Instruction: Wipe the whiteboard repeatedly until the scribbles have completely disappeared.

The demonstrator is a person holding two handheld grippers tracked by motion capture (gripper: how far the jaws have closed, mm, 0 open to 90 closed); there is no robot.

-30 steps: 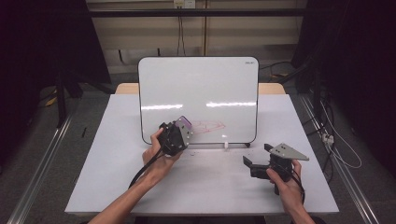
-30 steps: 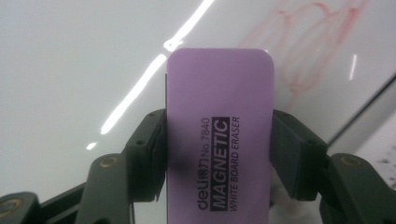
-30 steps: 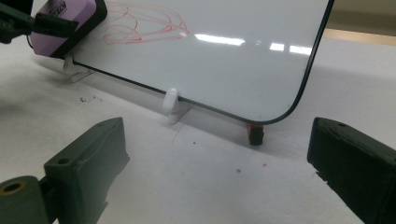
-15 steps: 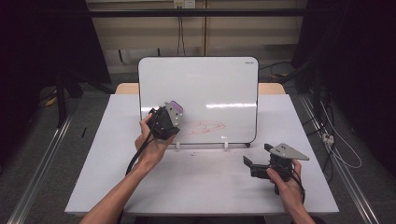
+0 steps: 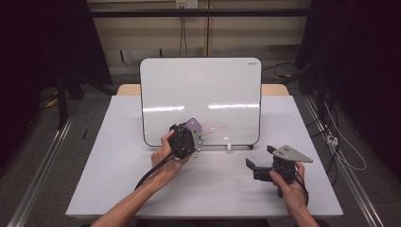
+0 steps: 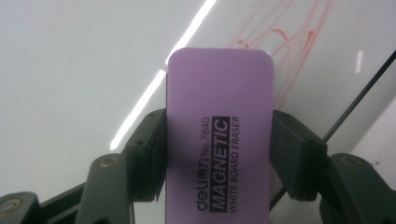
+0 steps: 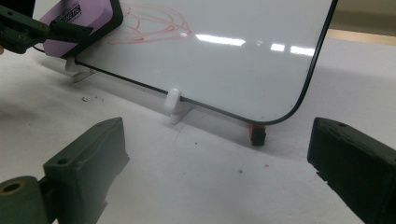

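Observation:
A white whiteboard (image 5: 201, 94) stands upright on the table, with red scribbles (image 5: 215, 126) low on its face. My left gripper (image 5: 191, 133) is shut on a purple magnetic eraser (image 5: 193, 126), which it holds against the board just left of the scribbles. In the left gripper view both jaws clamp the sides of the eraser (image 6: 219, 135), and the red scribbles (image 6: 289, 51) lie beyond its upper right corner. My right gripper (image 5: 261, 157) rests on the table at the right, open and with nothing in it. In the right gripper view the eraser (image 7: 79, 18) is at the top left.
The board leans on small white feet (image 7: 173, 102) on the white table (image 5: 118, 179). A small red and black object (image 7: 257, 133) sits under the board's lower right corner. Metal rails run along both sides of the table. Cables hang behind the board.
The left gripper carried the eraser up and left across the board, then back down to the right, next to the scribbles. The right gripper has stayed still.

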